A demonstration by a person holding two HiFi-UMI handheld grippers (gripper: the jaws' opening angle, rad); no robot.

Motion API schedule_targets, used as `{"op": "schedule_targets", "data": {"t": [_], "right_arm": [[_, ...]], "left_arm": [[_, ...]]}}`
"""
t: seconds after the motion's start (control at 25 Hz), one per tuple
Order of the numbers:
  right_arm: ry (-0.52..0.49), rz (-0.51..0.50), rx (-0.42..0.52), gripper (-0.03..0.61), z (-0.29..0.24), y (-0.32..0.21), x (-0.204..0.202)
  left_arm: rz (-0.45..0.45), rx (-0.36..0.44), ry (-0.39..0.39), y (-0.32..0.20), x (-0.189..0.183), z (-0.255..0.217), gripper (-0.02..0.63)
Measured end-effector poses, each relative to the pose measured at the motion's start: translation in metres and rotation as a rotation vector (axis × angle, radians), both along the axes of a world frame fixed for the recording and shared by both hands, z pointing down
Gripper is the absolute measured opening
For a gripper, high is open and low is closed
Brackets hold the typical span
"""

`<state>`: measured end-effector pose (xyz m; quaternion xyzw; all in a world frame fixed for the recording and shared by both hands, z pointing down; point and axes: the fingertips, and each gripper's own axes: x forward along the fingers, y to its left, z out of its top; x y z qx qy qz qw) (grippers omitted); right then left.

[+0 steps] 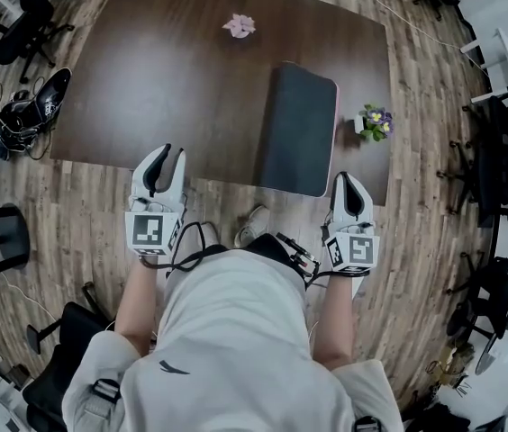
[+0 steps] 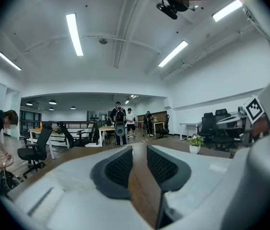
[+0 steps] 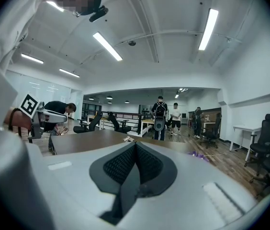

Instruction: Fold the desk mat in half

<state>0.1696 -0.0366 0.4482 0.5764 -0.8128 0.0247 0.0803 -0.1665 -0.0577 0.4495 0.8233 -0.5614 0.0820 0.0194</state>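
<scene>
The desk mat (image 1: 297, 129) lies on the right half of the tabletop (image 1: 164, 79). It is a dark, narrow rectangle running front to back. A pink edge shows along its right side and its near end, which is consistent with the mat being doubled over. Its near end reaches the tabletop's front edge. Neither tool touches it.

Your right hand-held gripper (image 1: 342, 178) sits just off the mat's near right corner, in front of the tabletop's edge. The right gripper view shows its jaws closed together at the tips (image 3: 135, 145) with nothing between them.

Your left hand-held gripper (image 1: 173, 152) is at the tabletop's front edge, well to the left of the mat. In the left gripper view (image 2: 140, 148) its jaws stand slightly apart. Only bare tabletop shows through the narrow gap, so it holds nothing.

A small pink flower (image 1: 239, 26) rests near the far edge of the tabletop, well apart from the mat. A potted plant (image 1: 374, 122) with purple and yellow blooms stands at the right edge, just beside the mat.

A white shoe (image 1: 254, 224) shows on the wooden floor (image 1: 83, 214) between your two tools. Several people (image 2: 119, 123) stand in the far background of both gripper views.
</scene>
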Motion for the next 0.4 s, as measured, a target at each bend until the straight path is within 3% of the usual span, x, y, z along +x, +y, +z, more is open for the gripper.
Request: {"op": "schedule_targets", "data": {"t": [0.4], "right_arm": [[-0.003,-0.007,-0.005,0.002,0.0029,-0.0004,0.002]], "left_arm": [[0.01,-0.006,-0.002,0.0003,0.0077,0.0044,0.11]]}}
